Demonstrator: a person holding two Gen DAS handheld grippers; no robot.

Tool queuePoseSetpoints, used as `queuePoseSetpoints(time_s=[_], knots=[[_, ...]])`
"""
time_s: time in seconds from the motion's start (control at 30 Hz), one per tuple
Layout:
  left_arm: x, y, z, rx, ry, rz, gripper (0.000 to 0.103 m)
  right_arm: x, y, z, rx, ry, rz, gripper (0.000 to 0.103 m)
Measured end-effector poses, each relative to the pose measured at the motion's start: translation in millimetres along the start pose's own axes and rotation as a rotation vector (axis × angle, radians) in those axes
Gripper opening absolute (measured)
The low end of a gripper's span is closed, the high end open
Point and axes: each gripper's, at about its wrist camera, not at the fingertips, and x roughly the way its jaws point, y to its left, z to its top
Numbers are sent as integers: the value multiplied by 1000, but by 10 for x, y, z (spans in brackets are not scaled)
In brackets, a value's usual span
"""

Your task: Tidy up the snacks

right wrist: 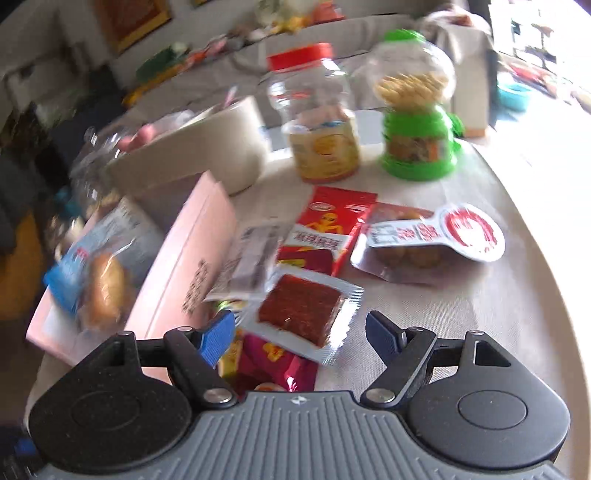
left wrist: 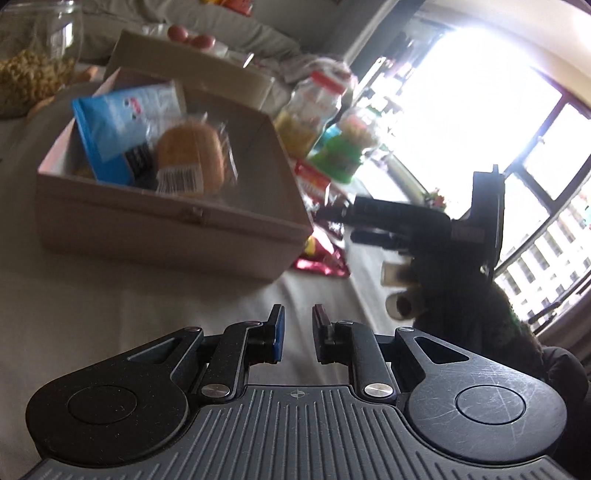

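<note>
The right gripper [right wrist: 299,328] had its fingers spread wide above a clear-wrapped red snack square [right wrist: 300,310] on the counter [right wrist: 480,314]. The left gripper [left wrist: 298,328] was nearly closed, empty, facing the pink box [left wrist: 166,229] holding wrapped bread [left wrist: 192,157].

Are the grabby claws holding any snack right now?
No, nothing is held. The left gripper has its jaws slightly apart with nothing between them, and the right gripper is wide open above the clear-wrapped red snack.

Home living rm: grey sofa [right wrist: 369,33] behind a cloth-covered surface [right wrist: 480,295], big window [left wrist: 480,110] w/ balcony rail, framed picture [right wrist: 133,18] on wall, snack jars [right wrist: 317,118].
</note>
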Motion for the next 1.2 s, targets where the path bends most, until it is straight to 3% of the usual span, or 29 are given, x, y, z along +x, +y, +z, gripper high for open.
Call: queuePoseSetpoints(time_s=[0.23,0.3,0.33,0.5,0.57,0.7,0.9,1.0,1.1,1.2], knots=[[90,-64,-105,-4,25,45,19,126,114,116,-15,-121,23,78],[110,-93,-122,3,26,50,19,208,155,209,-23,-109,50,69],[125,-97,-126,5,28,50,19,277,166,261,-23,-83,73,57],[111,-71,-157,-3,33,61,19,486,208,390,-50,-12,79,47],[115,-45,-154,-9,37,69,19,438,257,349,-94,34,105,17],[119,-34,-179,-19,43,70,19,218,311,140,-167,44,121,14],[86,-63,-212,-21,41,52,19,-268,258,-167,-173,92,194,5],[80,-79,-210,-23,35,47,19,-496,297,-321,-229,77,176,5],[80,-110,-214,-22,29,52,19,-638,397,-447,-324,4,109,6],[80,-111,-233,-25,32,60,19,-572,409,-467,-305,16,139,13]])
